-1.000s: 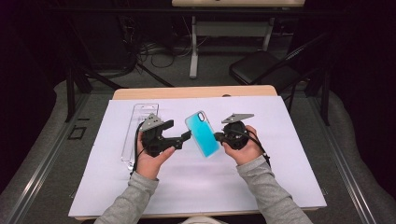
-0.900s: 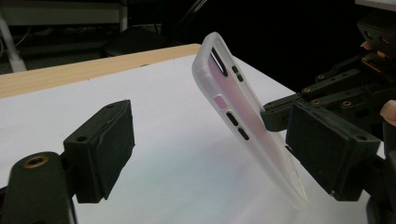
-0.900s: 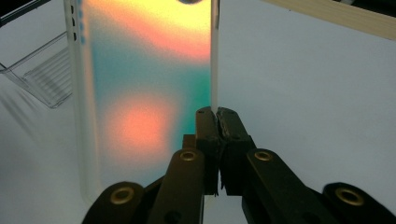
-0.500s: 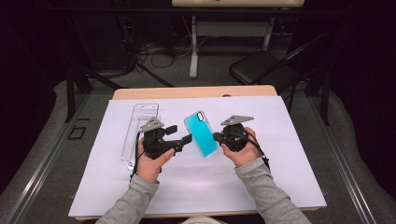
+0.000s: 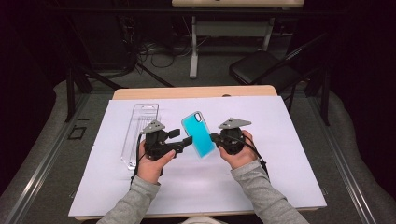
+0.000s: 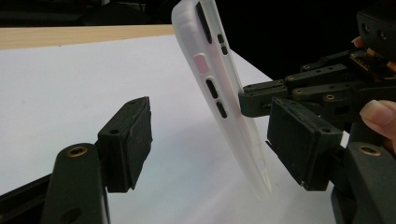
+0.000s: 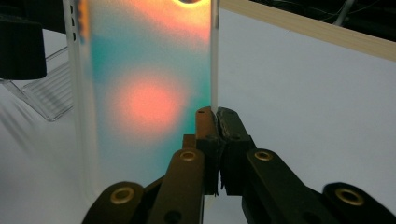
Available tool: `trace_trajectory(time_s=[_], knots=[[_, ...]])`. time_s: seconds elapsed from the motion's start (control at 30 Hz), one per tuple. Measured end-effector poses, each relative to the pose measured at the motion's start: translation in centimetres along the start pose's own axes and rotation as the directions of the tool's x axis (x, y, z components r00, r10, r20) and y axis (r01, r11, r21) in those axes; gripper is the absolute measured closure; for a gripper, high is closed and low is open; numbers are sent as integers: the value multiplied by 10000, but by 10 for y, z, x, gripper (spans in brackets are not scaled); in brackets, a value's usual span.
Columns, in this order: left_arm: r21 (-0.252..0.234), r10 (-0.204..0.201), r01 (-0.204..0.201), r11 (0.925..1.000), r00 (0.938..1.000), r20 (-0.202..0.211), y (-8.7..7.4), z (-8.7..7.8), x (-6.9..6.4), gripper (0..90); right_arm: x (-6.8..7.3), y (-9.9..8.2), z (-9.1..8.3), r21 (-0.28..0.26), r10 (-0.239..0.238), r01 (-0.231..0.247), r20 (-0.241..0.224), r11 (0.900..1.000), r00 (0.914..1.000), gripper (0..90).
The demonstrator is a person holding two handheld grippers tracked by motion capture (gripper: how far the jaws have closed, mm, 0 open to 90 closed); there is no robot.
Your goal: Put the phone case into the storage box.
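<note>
A teal phone case (image 5: 198,135) is held tilted above the white sheet between both hands. My right gripper (image 5: 214,137) is shut on its right edge; in the right gripper view the jaws (image 7: 215,114) pinch the thin clear rim of the case (image 7: 144,93). My left gripper (image 5: 187,140) is at the case's left edge. In the left gripper view the frosted side of the case (image 6: 219,93) with its button cutouts stands between the jaws of my left gripper (image 6: 212,126). Those jaws have just been closing. The left pad (image 6: 135,135) still stands apart from the case.
A clear plastic package tray (image 5: 140,130) lies on the white sheet (image 5: 280,163) left of the left hand. The wooden table edge (image 5: 196,91) runs along the back. A black chair (image 5: 261,70) and cables sit on the floor beyond.
The left gripper's jaws have narrowed around the case's left edge. Both hands and the case have stayed in nearly the same place.
</note>
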State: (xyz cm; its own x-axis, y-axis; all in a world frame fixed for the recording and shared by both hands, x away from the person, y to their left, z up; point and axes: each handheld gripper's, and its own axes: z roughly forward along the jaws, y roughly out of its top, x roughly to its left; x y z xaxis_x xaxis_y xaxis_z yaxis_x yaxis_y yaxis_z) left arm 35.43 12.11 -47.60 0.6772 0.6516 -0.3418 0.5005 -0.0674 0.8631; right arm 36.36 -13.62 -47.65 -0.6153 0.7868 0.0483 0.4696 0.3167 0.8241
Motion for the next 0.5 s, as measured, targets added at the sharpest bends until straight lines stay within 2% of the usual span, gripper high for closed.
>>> trace_trajectory(time_s=[0.2, 0.3, 0.5], knots=[[-35, -188, 188, 9998, 9998, 19, -5, 3, 1, 309, 4, -2, 2, -143, -62, 63, 23, 9999, 10000, 881], [-8, -342, 342, 9994, 9994, 61, -8, 4, 2, 340, 5, -3, 3, -102, -65, 65, -7, 9999, 10000, 881], [-77, -1029, 1030, 9947, 9946, 98, -13, 6, 2, 388, 7, -5, 5, -125, -131, 131, -9, 9998, 9999, 881]])
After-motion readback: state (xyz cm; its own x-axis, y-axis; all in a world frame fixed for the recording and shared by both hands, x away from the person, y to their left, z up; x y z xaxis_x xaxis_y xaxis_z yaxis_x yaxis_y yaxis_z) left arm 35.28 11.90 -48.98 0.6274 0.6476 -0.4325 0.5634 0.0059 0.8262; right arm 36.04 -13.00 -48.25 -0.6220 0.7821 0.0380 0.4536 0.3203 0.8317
